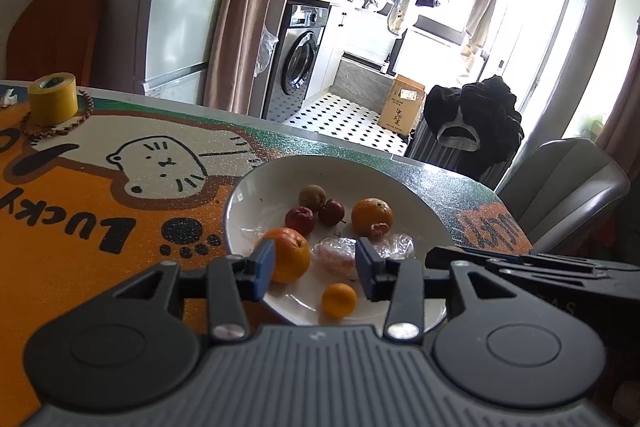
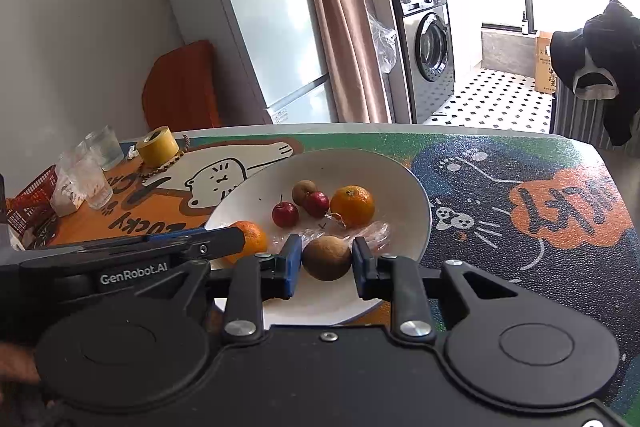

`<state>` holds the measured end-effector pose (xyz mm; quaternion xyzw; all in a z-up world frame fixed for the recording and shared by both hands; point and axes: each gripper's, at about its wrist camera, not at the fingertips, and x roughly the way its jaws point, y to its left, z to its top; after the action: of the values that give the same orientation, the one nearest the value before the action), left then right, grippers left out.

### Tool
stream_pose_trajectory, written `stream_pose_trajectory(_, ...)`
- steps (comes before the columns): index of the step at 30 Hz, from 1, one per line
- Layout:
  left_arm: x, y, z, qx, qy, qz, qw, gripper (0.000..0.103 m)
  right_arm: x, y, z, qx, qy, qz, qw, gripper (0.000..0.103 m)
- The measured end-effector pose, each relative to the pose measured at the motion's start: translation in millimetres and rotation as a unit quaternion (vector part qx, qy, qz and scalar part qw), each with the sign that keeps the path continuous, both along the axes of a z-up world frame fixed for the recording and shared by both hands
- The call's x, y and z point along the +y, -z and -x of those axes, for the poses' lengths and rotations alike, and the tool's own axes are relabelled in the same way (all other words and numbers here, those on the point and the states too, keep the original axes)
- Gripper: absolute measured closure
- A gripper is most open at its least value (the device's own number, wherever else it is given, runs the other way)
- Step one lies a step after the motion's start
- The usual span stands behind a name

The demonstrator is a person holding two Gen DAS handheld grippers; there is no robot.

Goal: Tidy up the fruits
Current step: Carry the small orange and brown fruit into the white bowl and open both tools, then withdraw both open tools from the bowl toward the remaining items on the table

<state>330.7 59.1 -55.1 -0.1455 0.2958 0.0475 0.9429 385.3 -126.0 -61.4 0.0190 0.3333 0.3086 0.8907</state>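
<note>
On the bench one bowl (image 1: 256,195) holds three oranges (image 1: 371,215), two red fruits (image 1: 299,219), one brown fruit (image 1: 312,197) and one wrapped piece (image 1: 336,255), with one more brown fruit (image 2: 327,257) held above the bowl.
</note>
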Motion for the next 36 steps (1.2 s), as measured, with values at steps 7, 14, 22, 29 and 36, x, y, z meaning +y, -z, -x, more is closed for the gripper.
stream_pose_trajectory(7,9,-4,19,-0.004,-0.025,-0.009,0.9996,0.039,12,7,0,0.009,-0.008,0.006,1.000,0.077)
stream_pose_trajectory(14,16,-6,41,-0.009,-0.039,-0.011,0.9991,0.027,10,4,13,-0.009,0.002,0.004,1.000,0.047)
stream_pose_trajectory(22,26,-16,64,-0.015,-0.063,-0.013,0.9978,0.026,2,-8,36,-0.028,0.026,-0.004,0.999,0.010)
stream_pose_trajectory(29,29,-36,85,-0.049,-0.091,-0.026,0.9943,0.000,-2,-16,51,-0.027,0.033,-0.016,0.999,0.000)
stream_pose_trajectory(36,30,-55,103,-0.082,-0.086,-0.007,0.9929,0.000,0,-25,68,-0.038,0.036,-0.019,0.998,0.000)
